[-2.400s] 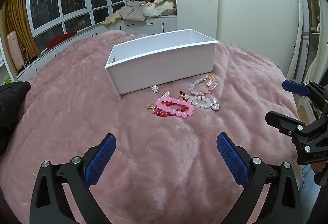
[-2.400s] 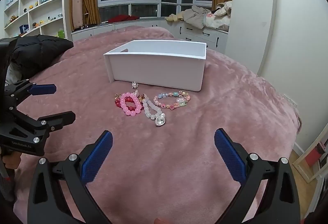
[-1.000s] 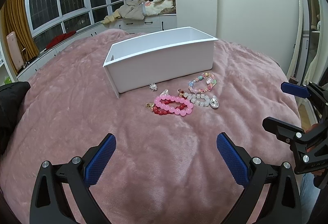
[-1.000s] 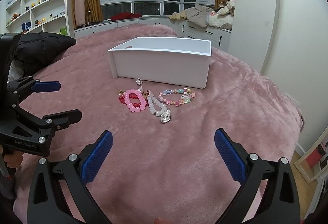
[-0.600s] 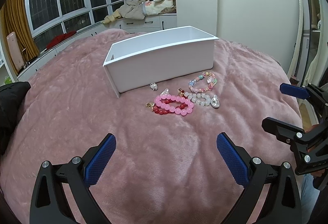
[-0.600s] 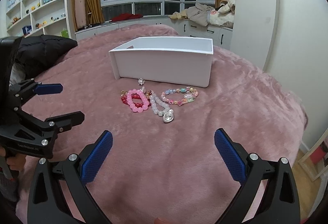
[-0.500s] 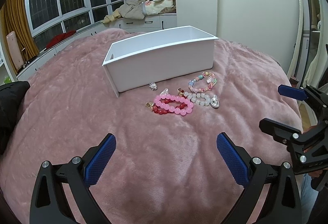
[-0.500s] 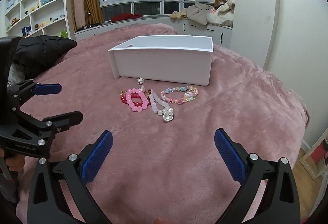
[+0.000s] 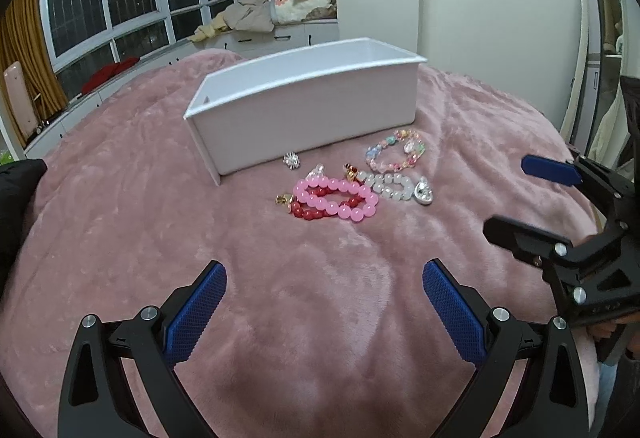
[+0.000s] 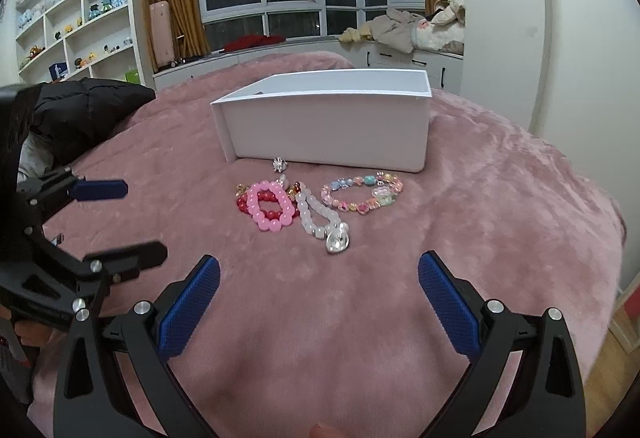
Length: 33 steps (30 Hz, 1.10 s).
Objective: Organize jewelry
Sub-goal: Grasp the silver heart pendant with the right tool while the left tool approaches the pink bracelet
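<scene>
A white open box [image 9: 304,109] [image 10: 328,125] stands on the pink blanket. In front of it lie a pink bead bracelet [image 9: 340,197] [image 10: 269,211] over a red one [image 9: 308,213], a white bead bracelet with a silver heart charm [image 9: 424,193] [image 10: 338,240], a pastel multicolour bracelet [image 9: 396,157] [image 10: 362,193] and a small silver brooch [image 9: 292,159] [image 10: 279,163]. My left gripper [image 9: 320,306] is open and empty, short of the jewelry. My right gripper [image 10: 318,298] is open and empty too, also seen at right in the left wrist view [image 9: 532,197].
The pink blanket [image 9: 120,222] covers a bed. A black jacket [image 10: 80,109] lies at its left edge. Shelves [image 10: 72,5] line the left wall, a window bench with clothes [image 10: 400,25] is behind, and the bed drops off at right [image 10: 616,238].
Both grippers have moved a little closer to the jewelry and box. The right gripper has edged inward in the left wrist view. Both stay open; nothing was picked up.
</scene>
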Each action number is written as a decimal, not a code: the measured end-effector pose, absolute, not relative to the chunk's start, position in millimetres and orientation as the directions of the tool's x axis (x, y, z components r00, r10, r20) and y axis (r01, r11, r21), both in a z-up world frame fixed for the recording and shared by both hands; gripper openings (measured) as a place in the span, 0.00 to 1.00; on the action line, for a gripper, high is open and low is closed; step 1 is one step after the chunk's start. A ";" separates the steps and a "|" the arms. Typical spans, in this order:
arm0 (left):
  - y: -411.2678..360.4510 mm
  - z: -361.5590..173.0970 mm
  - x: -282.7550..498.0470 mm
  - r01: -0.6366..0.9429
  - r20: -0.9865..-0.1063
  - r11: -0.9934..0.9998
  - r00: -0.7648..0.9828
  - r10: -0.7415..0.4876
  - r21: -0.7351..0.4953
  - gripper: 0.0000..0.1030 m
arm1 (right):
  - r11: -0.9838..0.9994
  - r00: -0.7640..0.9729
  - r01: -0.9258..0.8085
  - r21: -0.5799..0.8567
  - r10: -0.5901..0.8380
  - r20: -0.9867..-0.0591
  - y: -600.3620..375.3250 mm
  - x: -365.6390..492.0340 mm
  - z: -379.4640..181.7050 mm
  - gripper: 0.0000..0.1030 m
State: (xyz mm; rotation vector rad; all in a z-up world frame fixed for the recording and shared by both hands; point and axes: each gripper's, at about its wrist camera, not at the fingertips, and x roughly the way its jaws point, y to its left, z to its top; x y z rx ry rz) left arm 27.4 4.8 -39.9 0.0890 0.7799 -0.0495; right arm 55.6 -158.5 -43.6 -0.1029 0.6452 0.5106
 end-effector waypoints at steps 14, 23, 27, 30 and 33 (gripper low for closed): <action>26.8 -78.4 86.7 0.092 -0.688 0.996 0.721 -0.082 -0.023 0.95 | 0.883 0.602 -0.451 0.133 0.411 -0.684 -148.2 123.1 -87.8 0.71; 24.5 -99.8 127.7 0.121 -0.737 0.992 0.666 -0.114 -0.045 0.71 | 0.872 0.573 -0.457 0.173 0.438 -0.693 -151.0 134.3 -102.3 0.51; 17.8 -99.6 126.7 0.149 -0.724 0.988 0.678 -0.127 -0.034 0.59 | 0.869 0.586 -0.464 0.173 0.448 -0.675 -152.4 128.7 -103.2 0.36; 10.8 -101.4 127.6 0.156 -0.723 0.988 0.680 -0.121 -0.018 0.56 | 0.861 0.571 -0.478 0.172 0.454 -0.684 -148.8 129.4 -101.1 0.36; 8.0 -101.8 129.7 0.155 -0.726 0.988 0.677 -0.122 -0.022 0.56 | 0.838 0.526 -0.528 0.136 0.448 -0.723 -130.5 137.5 -101.2 0.37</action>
